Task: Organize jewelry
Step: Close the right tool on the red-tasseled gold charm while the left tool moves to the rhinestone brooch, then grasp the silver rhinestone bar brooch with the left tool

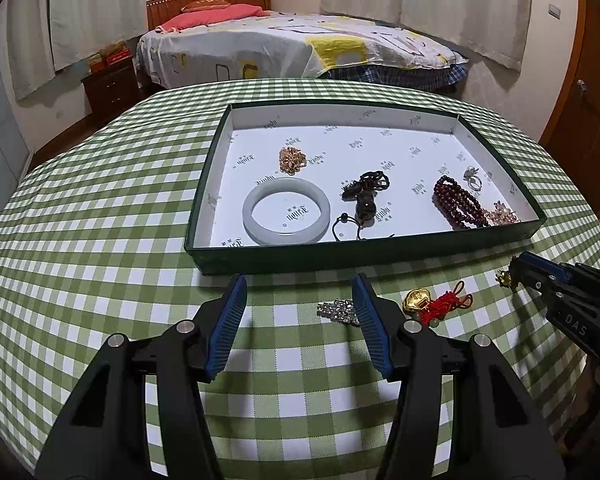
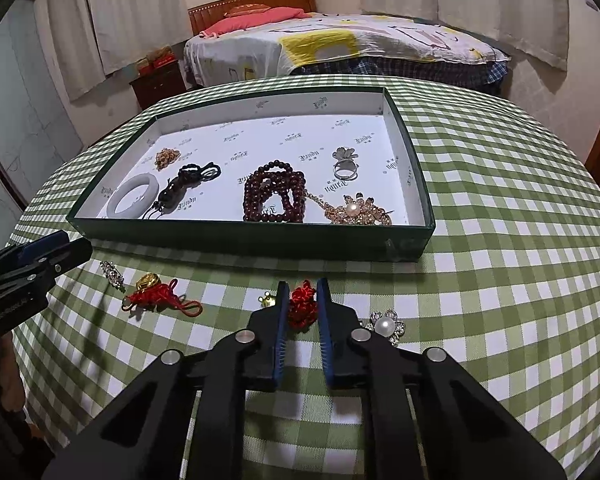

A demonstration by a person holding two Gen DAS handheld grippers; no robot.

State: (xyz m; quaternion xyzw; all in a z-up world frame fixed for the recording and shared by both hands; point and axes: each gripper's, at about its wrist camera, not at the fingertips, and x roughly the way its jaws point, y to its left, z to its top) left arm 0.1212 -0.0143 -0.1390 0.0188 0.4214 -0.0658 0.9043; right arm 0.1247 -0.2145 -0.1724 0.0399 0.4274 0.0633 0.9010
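Note:
A dark green box (image 1: 340, 256) with a white lining sits on the checked table and holds a jade bangle (image 1: 286, 211), a gold chain (image 1: 292, 160), a black cord pendant (image 1: 366, 196), dark red beads (image 1: 458, 202), a ring and a pearl brooch (image 2: 358, 211). On the cloth in front lie a rhinestone clip (image 1: 338, 311), a gold charm with a red knot (image 1: 434, 302), a second red knot charm (image 2: 302, 307) with a gold piece (image 2: 267, 300), and a pearl flower brooch (image 2: 386, 326). My left gripper (image 1: 300, 300) is open beside the clip. My right gripper (image 2: 302, 300) is closed around the red knot.
The table carries a green and white checked cloth (image 1: 100, 220) and its round edge falls away on all sides. Behind it stand a bed (image 1: 300, 48), a dark nightstand (image 1: 112, 86) and curtains. The box also shows in the right wrist view (image 2: 260, 240).

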